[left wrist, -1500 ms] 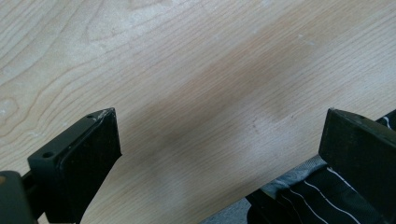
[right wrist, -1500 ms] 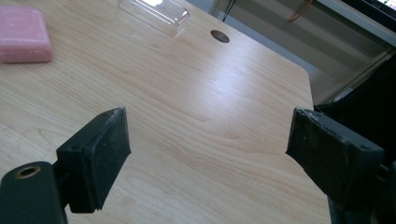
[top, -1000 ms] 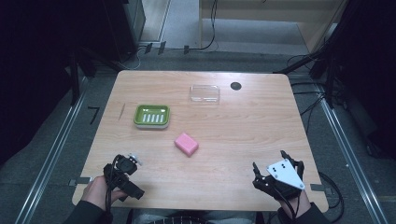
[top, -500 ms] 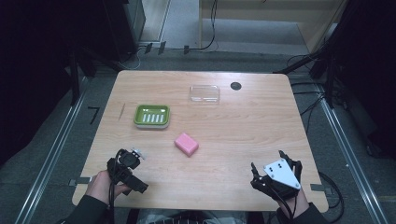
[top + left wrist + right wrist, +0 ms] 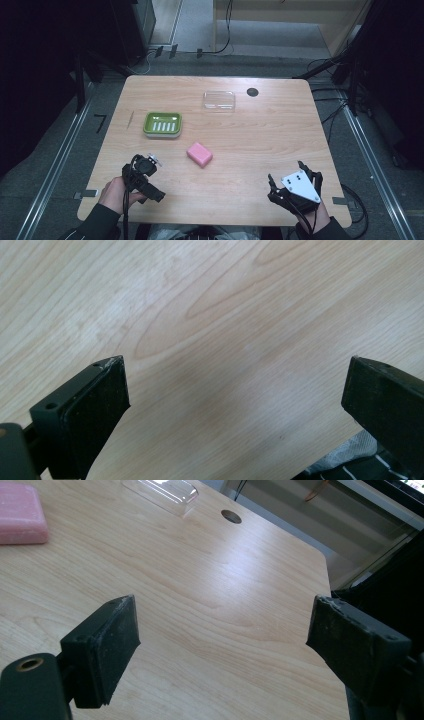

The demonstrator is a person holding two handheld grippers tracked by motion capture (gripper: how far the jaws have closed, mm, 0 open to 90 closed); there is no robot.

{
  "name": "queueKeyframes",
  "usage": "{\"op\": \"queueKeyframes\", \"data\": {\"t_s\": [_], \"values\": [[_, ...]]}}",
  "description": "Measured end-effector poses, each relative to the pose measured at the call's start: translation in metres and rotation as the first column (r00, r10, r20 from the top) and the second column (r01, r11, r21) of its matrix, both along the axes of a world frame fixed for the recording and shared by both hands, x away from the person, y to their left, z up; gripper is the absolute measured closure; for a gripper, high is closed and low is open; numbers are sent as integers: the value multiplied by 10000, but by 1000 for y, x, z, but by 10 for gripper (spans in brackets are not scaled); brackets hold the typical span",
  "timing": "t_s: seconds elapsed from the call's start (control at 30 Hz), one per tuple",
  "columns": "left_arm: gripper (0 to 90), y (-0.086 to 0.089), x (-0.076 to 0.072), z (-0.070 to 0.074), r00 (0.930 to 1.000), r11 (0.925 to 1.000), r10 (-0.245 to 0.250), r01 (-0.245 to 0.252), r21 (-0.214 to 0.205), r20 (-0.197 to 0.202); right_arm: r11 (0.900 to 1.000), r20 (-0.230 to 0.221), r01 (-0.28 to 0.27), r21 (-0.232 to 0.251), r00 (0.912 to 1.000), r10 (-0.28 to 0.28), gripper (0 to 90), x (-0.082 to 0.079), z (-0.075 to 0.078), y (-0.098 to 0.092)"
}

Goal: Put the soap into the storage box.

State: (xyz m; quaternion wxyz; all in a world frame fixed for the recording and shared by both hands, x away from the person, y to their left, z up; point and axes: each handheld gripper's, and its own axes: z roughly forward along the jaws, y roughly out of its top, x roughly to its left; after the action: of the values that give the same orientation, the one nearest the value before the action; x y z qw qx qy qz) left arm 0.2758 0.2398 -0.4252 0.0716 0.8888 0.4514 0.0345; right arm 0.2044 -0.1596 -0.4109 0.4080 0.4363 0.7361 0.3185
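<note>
Table (image 5: 250,150) bare between both grippers. Green soap dish (image 5: 162,124) sat at left centre, clear lid (image 5: 219,100) far side. Pink soap (image 5: 199,154) lay apart from both. Left gripper (image 5: 142,175), jaws apart and empty, had advanced from the near edge toward the soap over the last second; right gripper (image 5: 295,192), jaws apart, stayed put. Likely a left-hand pickup.

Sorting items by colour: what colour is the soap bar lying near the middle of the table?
Pink. The soap bar shows best in the high view, lying flat on the wooden table.
</note>
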Motion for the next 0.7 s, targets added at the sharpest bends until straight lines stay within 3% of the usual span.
{"op": "queueKeyframes", "data": {"t_s": [0.33, 0.7], "values": [[0, -16, 12, 3, 9992, 9993, -386, 386, 2, 82, 10000, 50, -20, -13, 10000, 20, 131, 0, 0, 0], [0, -31, 28, 13, 9984, 9982, -414, 430, -417, 388, 9999, 55, -73, -75, 10000, 73, 131, 0, 0, 1]]}}
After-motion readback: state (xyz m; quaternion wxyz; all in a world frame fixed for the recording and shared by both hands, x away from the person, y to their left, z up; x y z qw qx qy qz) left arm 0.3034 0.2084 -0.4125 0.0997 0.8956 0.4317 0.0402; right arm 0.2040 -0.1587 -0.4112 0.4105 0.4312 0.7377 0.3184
